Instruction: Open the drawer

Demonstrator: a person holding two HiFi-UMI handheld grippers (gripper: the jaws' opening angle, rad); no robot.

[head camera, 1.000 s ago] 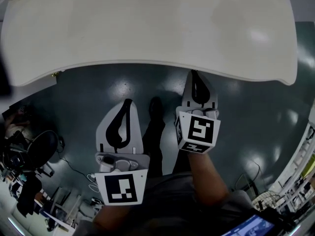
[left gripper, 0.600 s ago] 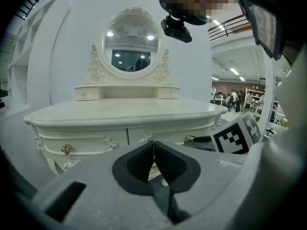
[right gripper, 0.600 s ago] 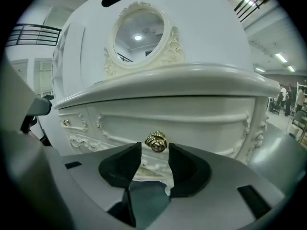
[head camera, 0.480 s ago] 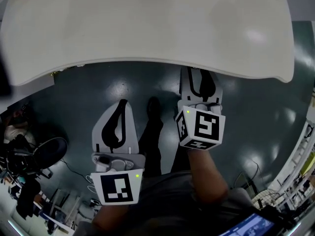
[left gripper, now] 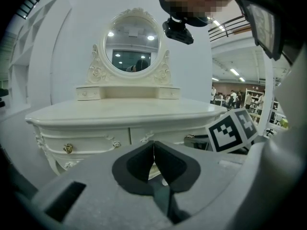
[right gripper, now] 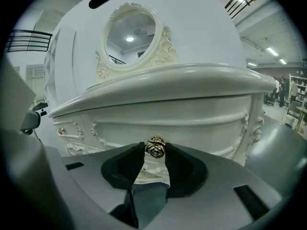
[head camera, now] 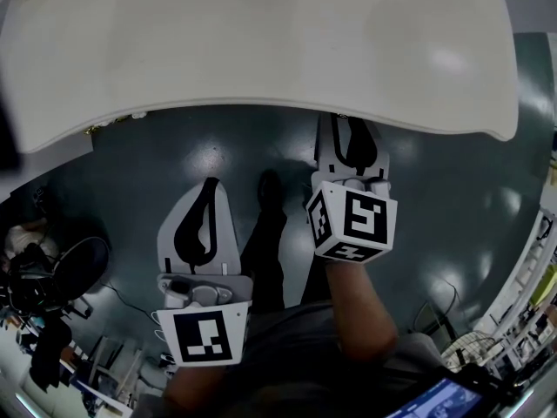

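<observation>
A white dressing table [head camera: 261, 42] fills the top of the head view. In the right gripper view, a gold rose-shaped knob [right gripper: 155, 147] sticks out of its right drawer front [right gripper: 192, 128]. My right gripper [right gripper: 156, 151] has that knob between its pad tips. Its jaws have just been closing, and both pads now touch the knob's sides. In the head view the right gripper [head camera: 351, 133] reaches under the table's front edge, which hides the knob. My left gripper [head camera: 207, 190] hangs back over the floor, shut and empty, its pads [left gripper: 144, 164] meeting at the tips.
An oval mirror [left gripper: 132, 44] with small drawers stands on the tabletop. Another gold knob [left gripper: 67, 148] marks the left drawer. Below me are a dark floor [head camera: 435, 216] and my own leg and shoe [head camera: 271, 190]. Cables and gear [head camera: 52, 286] lie at the lower left.
The right gripper has moved forward under the table edge and its jaws have gone from shut to spread apart. The left gripper has stayed put.
</observation>
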